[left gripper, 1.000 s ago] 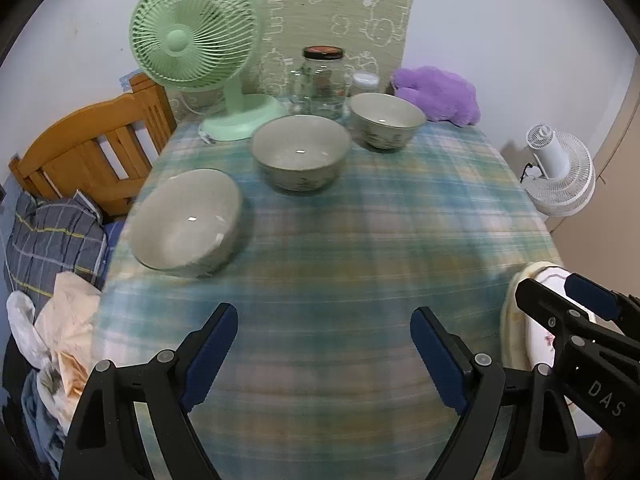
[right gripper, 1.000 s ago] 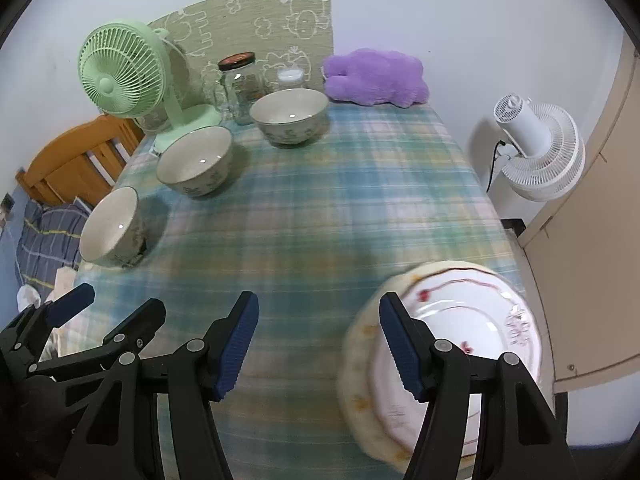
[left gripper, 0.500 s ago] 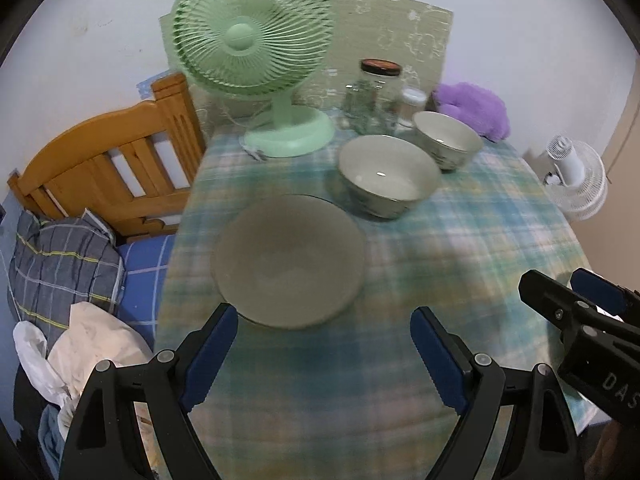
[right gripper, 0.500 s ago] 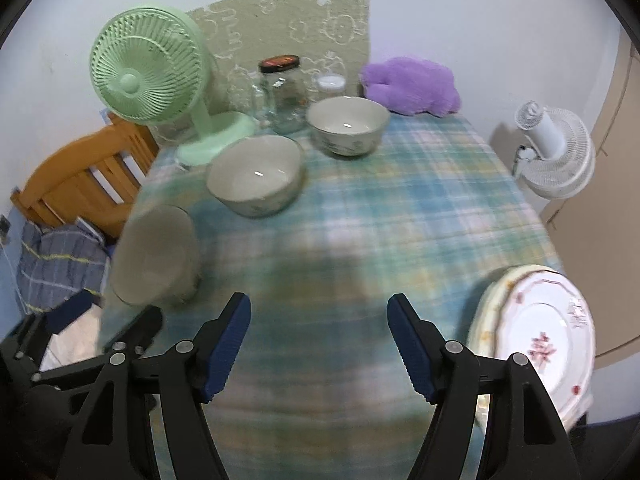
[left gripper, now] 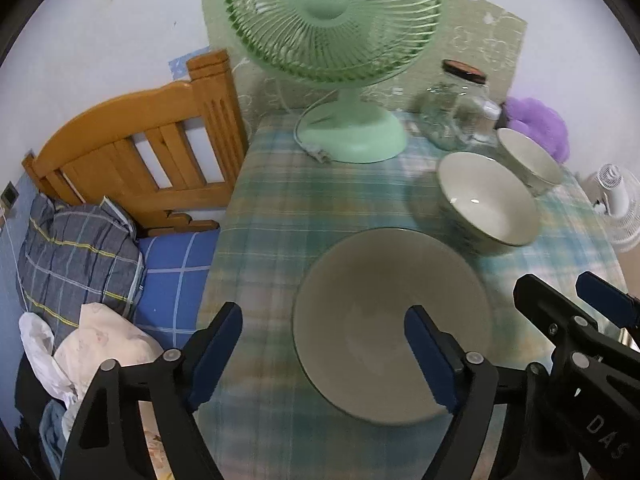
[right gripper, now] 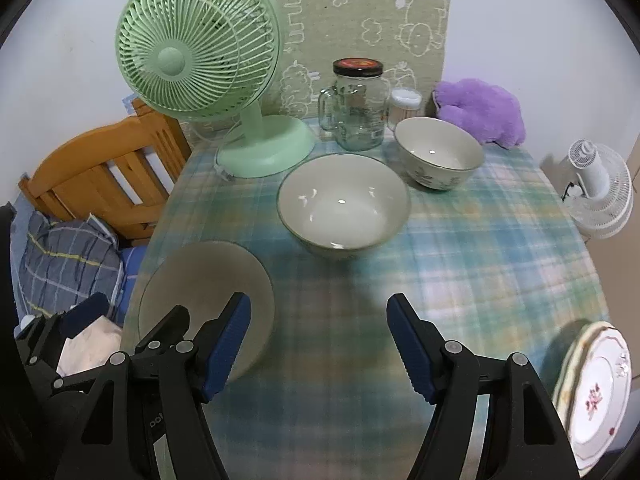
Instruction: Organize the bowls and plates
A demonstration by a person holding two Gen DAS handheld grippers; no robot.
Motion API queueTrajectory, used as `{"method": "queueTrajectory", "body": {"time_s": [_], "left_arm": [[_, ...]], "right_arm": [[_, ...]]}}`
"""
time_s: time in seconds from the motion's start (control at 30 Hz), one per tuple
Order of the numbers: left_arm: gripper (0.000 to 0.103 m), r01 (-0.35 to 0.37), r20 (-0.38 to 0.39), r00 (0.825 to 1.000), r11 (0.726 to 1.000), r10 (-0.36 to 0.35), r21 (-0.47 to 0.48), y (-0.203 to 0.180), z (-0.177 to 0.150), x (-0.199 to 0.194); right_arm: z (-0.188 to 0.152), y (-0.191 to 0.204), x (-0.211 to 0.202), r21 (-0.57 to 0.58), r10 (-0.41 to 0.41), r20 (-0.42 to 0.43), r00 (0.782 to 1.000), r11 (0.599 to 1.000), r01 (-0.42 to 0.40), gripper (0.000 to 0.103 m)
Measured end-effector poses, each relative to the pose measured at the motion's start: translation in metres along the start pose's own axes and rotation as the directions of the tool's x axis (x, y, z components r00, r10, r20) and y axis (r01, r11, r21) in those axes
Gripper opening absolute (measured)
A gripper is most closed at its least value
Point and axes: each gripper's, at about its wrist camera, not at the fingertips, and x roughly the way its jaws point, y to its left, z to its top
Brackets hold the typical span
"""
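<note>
Three cream bowls stand in a row on the plaid-covered table (right gripper: 460, 264). The near bowl (left gripper: 384, 304) (right gripper: 200, 280) lies just ahead of my left gripper (left gripper: 324, 356), which is open with its right finger over the bowl's inside. The middle bowl (right gripper: 344, 200) (left gripper: 486, 200) and the far bowl (right gripper: 438, 152) (left gripper: 528, 158) stand behind it. My right gripper (right gripper: 320, 344) is open and empty above the table's near middle. A stack of flowered plates (right gripper: 596, 388) sits at the table's near right edge.
A green desk fan (right gripper: 208, 80) (left gripper: 340, 40) stands at the table's back left, with a glass jar mug (right gripper: 358, 108), a small white-lidded jar (right gripper: 405, 106) and a purple plush (right gripper: 480, 114) along the back. A wooden bed headboard (left gripper: 152, 144) and bedding are left of the table; a white fan (right gripper: 600, 188) stands on the floor right.
Both grippers have moved forward and left toward the bowls. The near bowl now sits right at my left gripper's fingers; the plates have slid to the right wrist view's corner.
</note>
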Motion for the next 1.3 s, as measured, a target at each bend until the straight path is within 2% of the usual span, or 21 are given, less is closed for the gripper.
{"method": "queueTrajectory", "body": {"time_s": [0.2, 0.37, 0.47, 0.6, 0.67, 0.77, 1.0, 1.3], "left_arm": [[0.068, 0.012, -0.045, 0.999, 1.000, -0.013, -0.019, 0.009, 0.000, 0.029], [0.046, 0.000, -0.074, 0.997, 0.999, -0.003, -0.039, 0.014, -0.001, 0.042], [0.040, 0.014, -0.085, 0.996, 0.999, -0.018, -0.048, 0.016, 0.001, 0.046], [0.036, 0.035, -0.089, 0.995, 0.999, -0.038, -0.037, 0.014, 0.000, 0.049], [0.028, 0.046, -0.089, 0.995, 0.998, -0.049, -0.030, 0.014, 0.001, 0.049], [0.019, 0.060, -0.091, 0.994, 0.998, -0.060, -0.010, 0.010, 0.001, 0.047], [0.019, 0.042, -0.076, 0.996, 0.999, -0.039, 0.028, 0.001, -0.005, 0.035], [0.019, 0.036, -0.073, 0.997, 0.998, -0.032, 0.045, -0.031, -0.024, 0.003]], "right_arm": [[0.004, 0.015, 0.034, -0.010, -0.005, -0.040, 0.999, 1.000, 0.005, 0.061], [0.004, 0.024, 0.055, -0.020, -0.005, -0.079, 0.997, 1.000, 0.003, 0.046], [0.002, 0.030, 0.066, -0.042, -0.006, -0.103, 0.995, 0.999, 0.002, 0.036], [0.001, 0.035, 0.074, -0.047, 0.017, -0.120, 0.993, 0.999, -0.023, 0.022], [0.001, 0.036, 0.075, -0.053, 0.028, -0.120, 0.992, 0.998, -0.035, 0.018], [0.001, 0.035, 0.075, -0.061, 0.051, -0.122, 0.991, 0.996, -0.059, 0.017], [-0.003, 0.030, 0.070, -0.069, 0.076, -0.137, 0.988, 0.994, -0.086, 0.016], [-0.014, 0.004, 0.040, -0.071, 0.098, -0.129, 0.987, 0.992, -0.108, 0.016]]}}
